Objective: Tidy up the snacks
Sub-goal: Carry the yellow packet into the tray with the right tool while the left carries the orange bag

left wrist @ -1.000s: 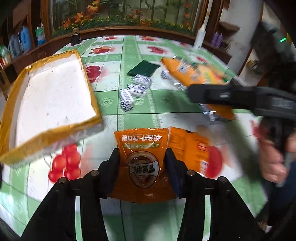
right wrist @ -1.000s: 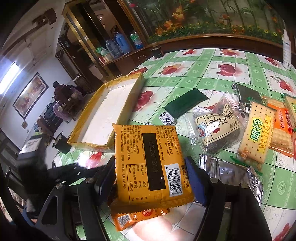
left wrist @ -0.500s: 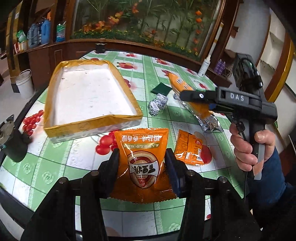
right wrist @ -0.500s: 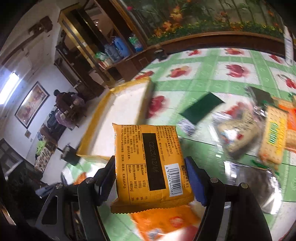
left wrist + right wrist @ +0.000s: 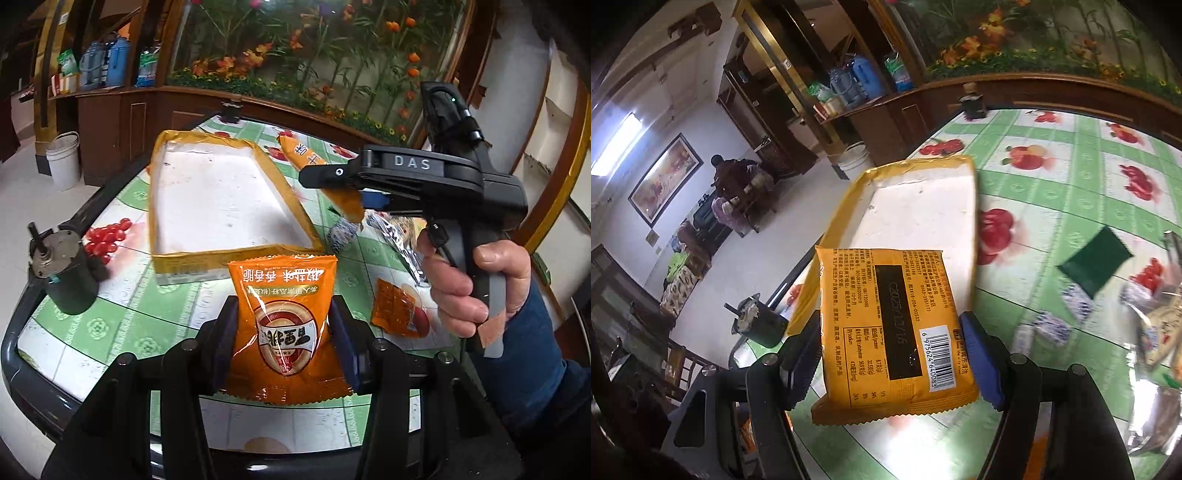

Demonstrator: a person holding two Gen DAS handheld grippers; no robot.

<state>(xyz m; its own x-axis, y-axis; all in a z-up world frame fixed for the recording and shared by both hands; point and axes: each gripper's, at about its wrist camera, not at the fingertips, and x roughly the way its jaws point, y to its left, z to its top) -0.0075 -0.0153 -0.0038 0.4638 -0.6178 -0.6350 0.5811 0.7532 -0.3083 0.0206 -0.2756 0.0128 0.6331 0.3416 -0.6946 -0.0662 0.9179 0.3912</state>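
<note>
While both packets hang above the green fruit-print tablecloth [image 5: 147,306], left gripper [image 5: 282,334] clamps an orange foil snack pouch [image 5: 282,314]; right gripper [image 5: 890,354] clamps a flat yellow barcode packet [image 5: 886,328], near the yellow-rimmed white tray [image 5: 221,199].

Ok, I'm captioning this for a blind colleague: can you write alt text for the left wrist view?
The left gripper holds an orange snack packet above a green fruit-print table, facing an empty yellow-rimmed tray. To the right, a hand holds the right gripper, shut on a yellow packet; more snacks lie beyond.
</note>
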